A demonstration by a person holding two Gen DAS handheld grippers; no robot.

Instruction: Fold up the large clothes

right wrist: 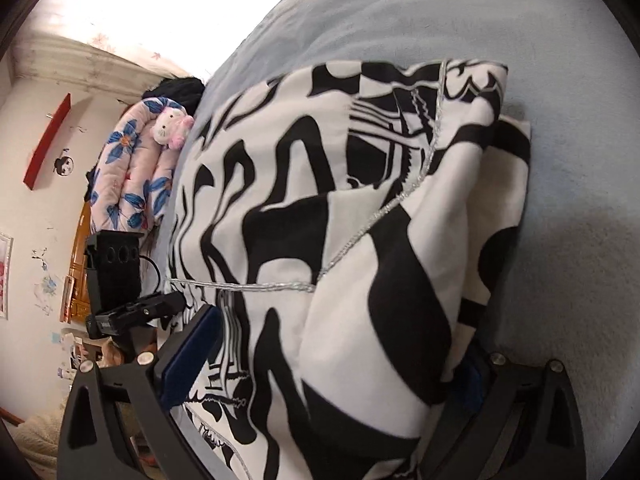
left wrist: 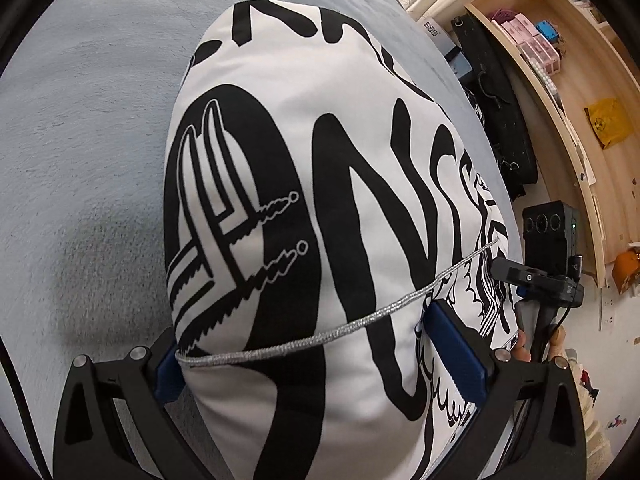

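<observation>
A white garment (left wrist: 320, 184) with bold black print and a silver cord (left wrist: 320, 336) lies folded on the pale blue bed cover (left wrist: 88, 120). In the left wrist view my left gripper (left wrist: 302, 326) stands open, its blue pads (left wrist: 452, 344) wide apart with the garment's near end bulging between them. In the right wrist view the same garment (right wrist: 360, 216) is bunched in several layers. My right gripper (right wrist: 342, 334) is also open and wide, fabric filling the gap; its right pad is mostly hidden under cloth. Each view shows the other gripper (left wrist: 536, 280) (right wrist: 132, 316) beside the garment.
Wooden shelves (left wrist: 560, 80) with boxes and a black bag (left wrist: 496, 112) stand past the bed's right edge. A floral quilt (right wrist: 132, 176) and a pink plush toy (right wrist: 172, 128) lie at the bed's far end. Bare bed cover (right wrist: 560, 80) extends around the garment.
</observation>
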